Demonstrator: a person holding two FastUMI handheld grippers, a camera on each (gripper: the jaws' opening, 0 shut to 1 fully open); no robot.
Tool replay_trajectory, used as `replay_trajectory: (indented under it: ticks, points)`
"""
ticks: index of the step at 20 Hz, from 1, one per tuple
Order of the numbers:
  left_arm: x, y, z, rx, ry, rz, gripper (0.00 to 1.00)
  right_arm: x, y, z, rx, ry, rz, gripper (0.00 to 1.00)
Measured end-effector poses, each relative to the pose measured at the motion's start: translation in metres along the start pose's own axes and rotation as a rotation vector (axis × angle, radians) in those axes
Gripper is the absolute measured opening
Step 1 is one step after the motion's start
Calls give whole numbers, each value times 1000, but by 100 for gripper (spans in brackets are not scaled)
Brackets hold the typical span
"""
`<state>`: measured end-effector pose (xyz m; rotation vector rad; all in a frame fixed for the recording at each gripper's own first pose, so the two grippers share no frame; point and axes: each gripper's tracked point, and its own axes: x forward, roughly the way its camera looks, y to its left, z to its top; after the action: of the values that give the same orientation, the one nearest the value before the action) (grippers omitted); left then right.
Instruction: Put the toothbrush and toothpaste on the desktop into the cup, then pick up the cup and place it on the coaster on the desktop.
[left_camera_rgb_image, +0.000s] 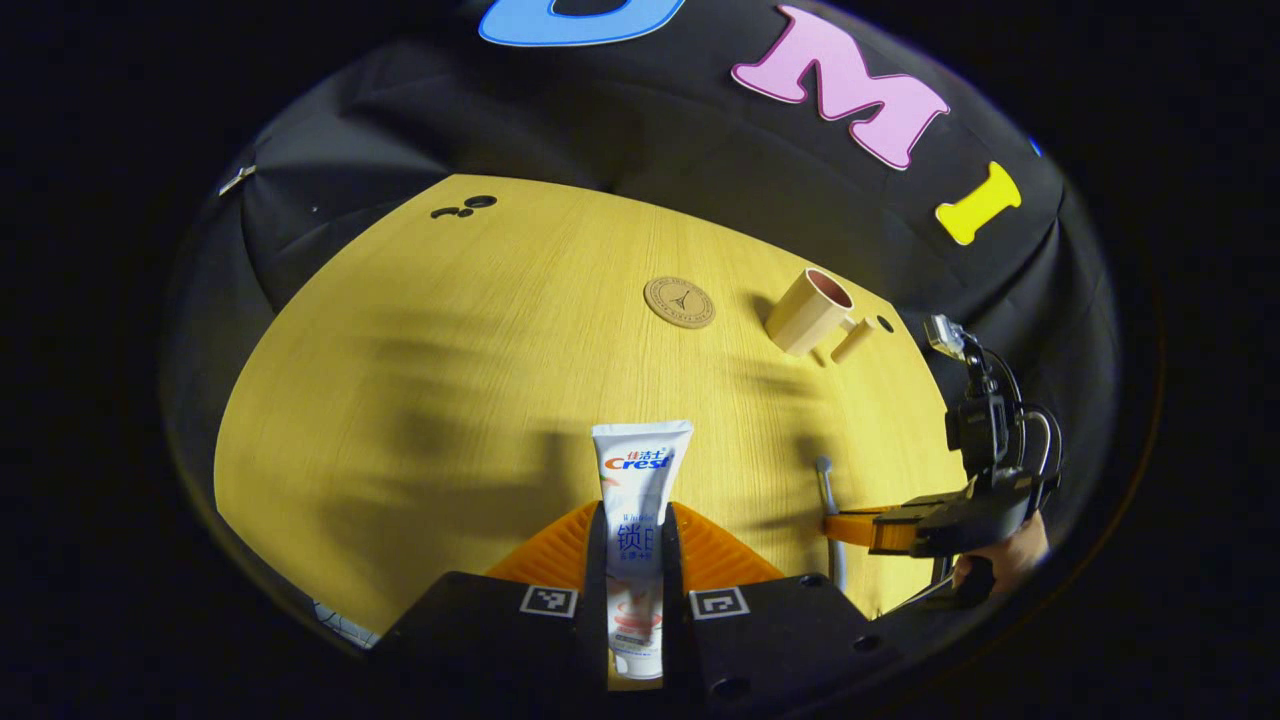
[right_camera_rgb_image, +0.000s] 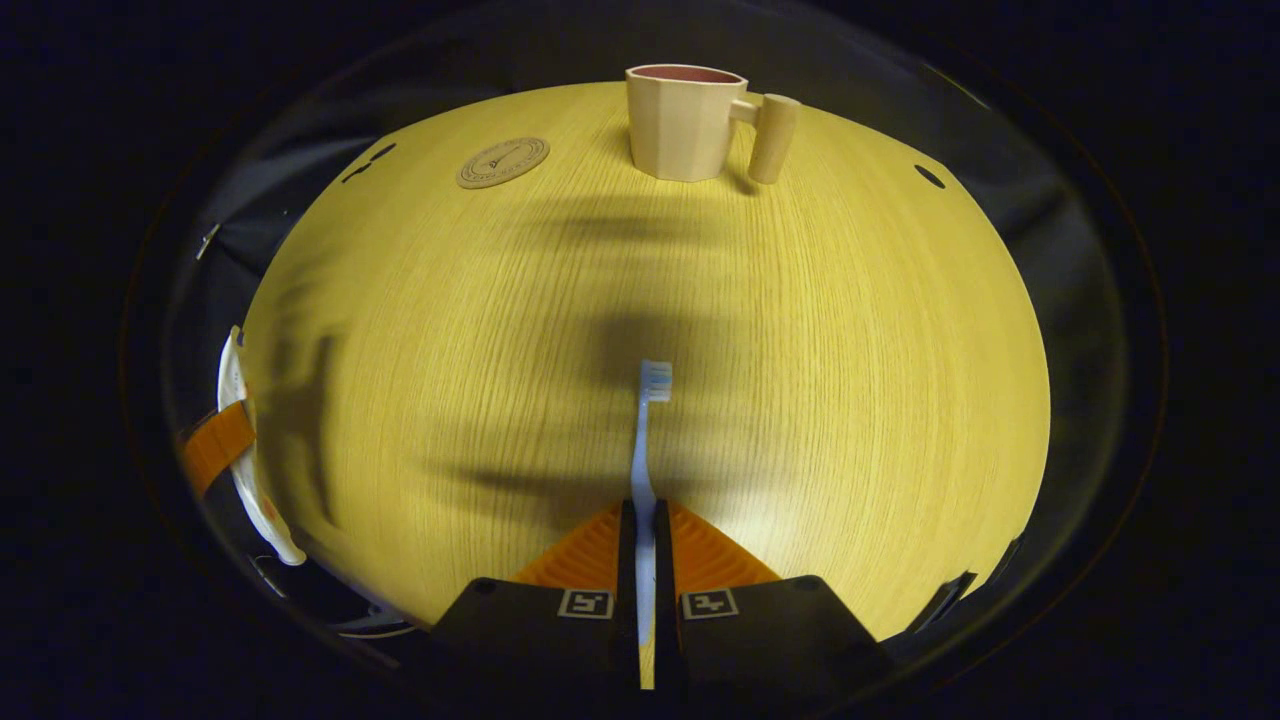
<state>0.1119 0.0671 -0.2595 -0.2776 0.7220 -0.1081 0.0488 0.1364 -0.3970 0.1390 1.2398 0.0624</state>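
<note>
Desktop (right_camera_rgb_image: 850, 350): pale wood-grain laminate, matte, fine straight grain, with small dark holes near its far corners; black cloth wall behind.

Left gripper (left_camera_rgb_image: 634, 540): closed on the toothpaste (left_camera_rgb_image: 640, 490), both fingers pressing its flanks. Tube: soft white plastic, flat, crimped end pointing far, cap end near, between the gripper's black blocks; ribbed panels flare either side of the tube.

Right gripper (right_camera_rgb_image: 645, 545): closed on the toothbrush (right_camera_rgb_image: 645, 440), both fingers clamped on the handle. Brush: slim pale-blue plastic handle, white bristle head at its far tip, running straight out from between the fingers. In the left gripper view the right gripper (left_camera_rgb_image: 850, 528) sits low at the right, held by a hand (left_camera_rgb_image: 1010, 560), with cables rising above it and the brush handle (left_camera_rgb_image: 826, 490) crossing its fingers.

Cup (right_camera_rgb_image: 688, 120): beige, faceted sides, reddish interior, upright, with a cylindrical peg handle on its right in the right gripper view. It stands at the far edge of the desktop, well apart from both grippers; bare tabletop lies between.

Coaster (right_camera_rgb_image: 503, 161): round, flat, tan, with a dark engraved emblem. It lies just left of the cup, apart from it, on the far part of the desktop. In the left gripper view the coaster (left_camera_rgb_image: 679, 301) is far beyond the tube's end, the cup (left_camera_rgb_image: 812, 311) to its right.

Shadows: soft, dark bands across the desktop.
</note>
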Motion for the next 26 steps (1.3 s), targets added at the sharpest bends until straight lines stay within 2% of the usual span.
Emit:
replay_trajectory:
  ticks: [4, 5, 6, 10, 11, 12, 14, 20, 24, 26]
  points:
    - [-4, -23, 29, -33, -103, -47, 27, -27, 3, 25, 31, -235, 73, 10]
    - [-4, -34, 39, -37, -129, -77, 31, -37, 2, 34, 44, -295, 93, 10]
    - [-5, -45, 50, -40, -153, -108, 27, -47, 1, 43, 59, -352, 113, 10]
    - [-4, -100, 113, -75, -304, -234, 27, -86, -12, 80, 121, -542, 184, 10]
    - [-4, -114, 130, -76, -352, -263, 31, -94, -16, 92, 124, -592, 202, 10]
    - [-3, -126, 147, -72, -399, -286, 26, -103, -18, 100, 127, -636, 211, 10]
    - [-1, -148, 177, -63, -494, -322, 26, -115, -28, 120, 128, -726, 238, 10]
    - [20, -205, 251, -98, -706, -453, 26, -147, -56, 166, 113, -914, 276, 10]
    - [44, -233, 292, -88, -841, -488, 26, -155, -64, 186, 120, -978, 300, 10]
    - [68, -241, 299, -74, -855, -477, 26, -154, -71, 195, 132, -996, 307, 10]
